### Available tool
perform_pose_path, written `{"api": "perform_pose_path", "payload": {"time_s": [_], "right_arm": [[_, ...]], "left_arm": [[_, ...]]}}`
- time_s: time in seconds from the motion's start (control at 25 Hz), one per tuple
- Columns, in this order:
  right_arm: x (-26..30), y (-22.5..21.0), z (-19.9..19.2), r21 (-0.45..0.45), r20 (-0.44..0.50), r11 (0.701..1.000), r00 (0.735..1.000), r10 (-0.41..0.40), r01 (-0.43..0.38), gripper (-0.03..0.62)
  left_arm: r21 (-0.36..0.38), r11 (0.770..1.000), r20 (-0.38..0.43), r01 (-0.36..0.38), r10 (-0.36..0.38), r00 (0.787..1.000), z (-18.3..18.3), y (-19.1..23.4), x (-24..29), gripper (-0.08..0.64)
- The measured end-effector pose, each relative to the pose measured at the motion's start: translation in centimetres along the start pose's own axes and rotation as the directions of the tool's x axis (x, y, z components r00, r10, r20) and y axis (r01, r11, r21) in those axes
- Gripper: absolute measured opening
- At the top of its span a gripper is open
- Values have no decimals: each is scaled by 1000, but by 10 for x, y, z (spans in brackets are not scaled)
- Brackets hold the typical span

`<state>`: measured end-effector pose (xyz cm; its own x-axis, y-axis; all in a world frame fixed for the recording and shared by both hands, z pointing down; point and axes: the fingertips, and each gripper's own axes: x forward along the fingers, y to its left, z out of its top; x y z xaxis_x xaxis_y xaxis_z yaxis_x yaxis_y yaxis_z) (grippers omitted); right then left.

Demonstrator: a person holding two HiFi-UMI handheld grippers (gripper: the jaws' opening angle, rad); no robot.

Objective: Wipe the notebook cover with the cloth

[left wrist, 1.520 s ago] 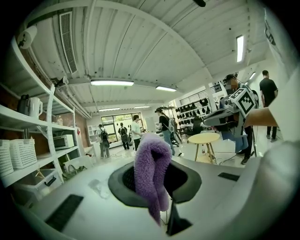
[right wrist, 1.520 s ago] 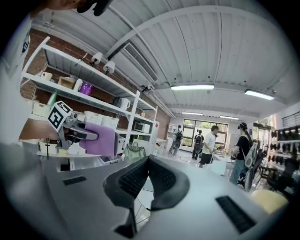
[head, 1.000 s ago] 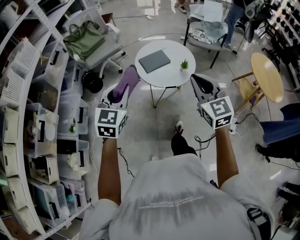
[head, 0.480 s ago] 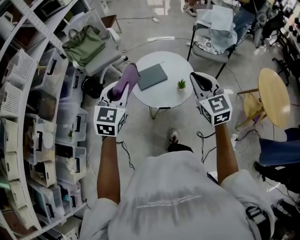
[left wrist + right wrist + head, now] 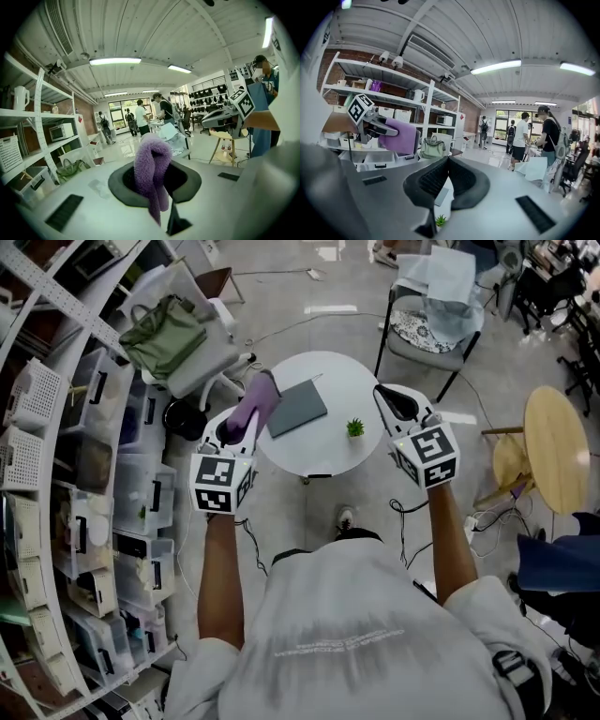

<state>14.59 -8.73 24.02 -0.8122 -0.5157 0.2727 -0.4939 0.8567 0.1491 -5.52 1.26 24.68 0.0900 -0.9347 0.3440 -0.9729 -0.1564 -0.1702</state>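
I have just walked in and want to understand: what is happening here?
A person stands by a round white table with a gripper in each hand. The left gripper is shut on a purple cloth. The right gripper is shut and holds nothing. A grey notebook lies on the table, beside a small green plant. The cloth is not yet on the notebook, so the wiping has not begun.

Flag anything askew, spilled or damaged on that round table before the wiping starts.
Nothing stands out. The grey notebook lies flat and closed on the round white table. The small potted plant stands upright beside it, apart, and nothing is spilled. The purple cloth is clamped in the left gripper.
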Motion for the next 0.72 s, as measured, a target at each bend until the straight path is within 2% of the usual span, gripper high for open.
{"api": "perform_pose_path", "payload": {"time_s": [0.24,0.4,0.6,0.72], "right_arm": [[26,-12,-20,51,-35,998,999,37,-35,2],[47,-15,-24,69,-52,997,998,30,-27,3],[79,-12,-35,110,-79,994,997,6,3,3],[102,-7,-46,140,-119,989,992,-32,49,3]], "left_arm": [[2,1000,-47,22,-22,999,-7,3,35,49],[0,999,-65,54,-53,996,-16,17,61,49],[18,991,-101,134,-132,986,-39,37,105,49],[57,976,-142,208,-198,970,-58,51,140,49]]}}
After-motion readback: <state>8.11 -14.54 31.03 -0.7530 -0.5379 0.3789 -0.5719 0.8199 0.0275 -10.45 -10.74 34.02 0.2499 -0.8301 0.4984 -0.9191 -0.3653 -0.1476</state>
